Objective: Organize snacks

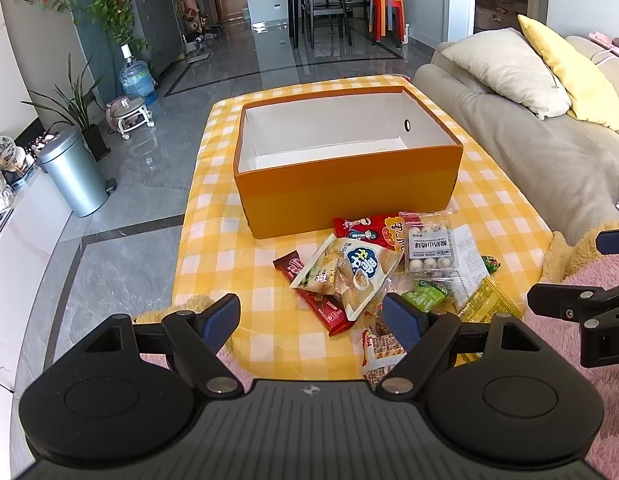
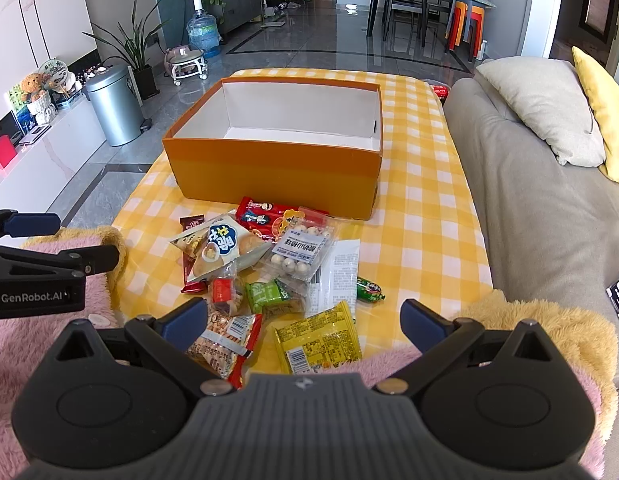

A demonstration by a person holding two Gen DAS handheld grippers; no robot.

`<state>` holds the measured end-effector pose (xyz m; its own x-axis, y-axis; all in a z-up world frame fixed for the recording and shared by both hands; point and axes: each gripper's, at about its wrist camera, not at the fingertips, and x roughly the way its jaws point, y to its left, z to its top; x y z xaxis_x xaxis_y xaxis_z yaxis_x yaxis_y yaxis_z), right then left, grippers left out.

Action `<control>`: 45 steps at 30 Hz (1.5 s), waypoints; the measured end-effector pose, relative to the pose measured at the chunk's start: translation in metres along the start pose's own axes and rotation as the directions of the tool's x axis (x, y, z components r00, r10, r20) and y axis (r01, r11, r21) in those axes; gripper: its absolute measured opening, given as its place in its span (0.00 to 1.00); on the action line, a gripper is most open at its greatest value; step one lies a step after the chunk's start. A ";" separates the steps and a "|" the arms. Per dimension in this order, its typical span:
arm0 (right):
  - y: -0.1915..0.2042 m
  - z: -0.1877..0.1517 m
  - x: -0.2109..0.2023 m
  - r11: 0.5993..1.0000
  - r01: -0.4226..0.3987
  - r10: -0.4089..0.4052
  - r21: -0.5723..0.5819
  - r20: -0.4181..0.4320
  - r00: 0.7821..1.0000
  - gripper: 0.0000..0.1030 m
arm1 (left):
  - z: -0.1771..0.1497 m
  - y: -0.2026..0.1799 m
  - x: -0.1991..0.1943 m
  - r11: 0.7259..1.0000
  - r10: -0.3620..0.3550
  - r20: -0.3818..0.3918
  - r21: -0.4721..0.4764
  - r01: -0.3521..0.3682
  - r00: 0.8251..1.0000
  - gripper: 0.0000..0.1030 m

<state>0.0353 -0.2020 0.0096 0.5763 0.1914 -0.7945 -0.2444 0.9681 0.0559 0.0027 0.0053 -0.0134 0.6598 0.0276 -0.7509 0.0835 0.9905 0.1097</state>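
Note:
An orange box point(image 1: 349, 192) point(image 2: 277, 168) with a white, bare inside stands open on the yellow checked cloth point(image 1: 229, 272) point(image 2: 421, 208). In front of it lies a heap of snack packets: a white chip bag point(image 1: 357, 276) point(image 2: 225, 252), a red packet point(image 1: 369, 228) point(image 2: 265, 216), a clear pack of white balls point(image 1: 429, 248) point(image 2: 301, 252), a green packet point(image 1: 425, 296) point(image 2: 269, 294) and a yellow packet point(image 1: 489, 304) point(image 2: 317, 340). My left gripper point(image 1: 311, 322) hovers open just short of the heap. My right gripper point(image 2: 303, 320) is open over the yellow packet, holding nothing.
A grey sofa point(image 1: 529, 152) point(image 2: 529, 200) with cushions borders the right side. A pink fluffy blanket point(image 1: 589, 320) point(image 2: 37, 340) lies near the front edge. A metal bin point(image 1: 75, 172) point(image 2: 113, 104) and plants stand on the floor to the left.

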 end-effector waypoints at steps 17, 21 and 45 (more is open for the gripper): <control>-0.011 0.003 0.006 0.998 -0.048 0.049 0.030 -0.018 0.999 0.85 | 0.013 0.005 0.012 0.992 -0.124 -0.078 -0.004 0.124 0.989 0.79; -0.019 0.005 0.018 0.996 -0.076 0.079 0.045 -0.081 0.994 0.76 | 0.017 -0.002 0.028 0.977 -0.211 -0.184 -0.004 0.214 0.960 0.78; -0.034 -0.019 0.136 0.996 -0.091 0.076 -0.013 -0.434 0.898 0.86 | 0.004 -0.041 0.125 0.978 -0.209 -0.514 -0.127 0.166 0.832 0.86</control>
<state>0.1071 -0.2125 -0.1118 0.1602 0.1750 -0.9715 -0.3059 0.9445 0.1197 0.0845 -0.0329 -0.1095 0.1472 -0.1142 -0.9825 0.0963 0.9903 -0.1007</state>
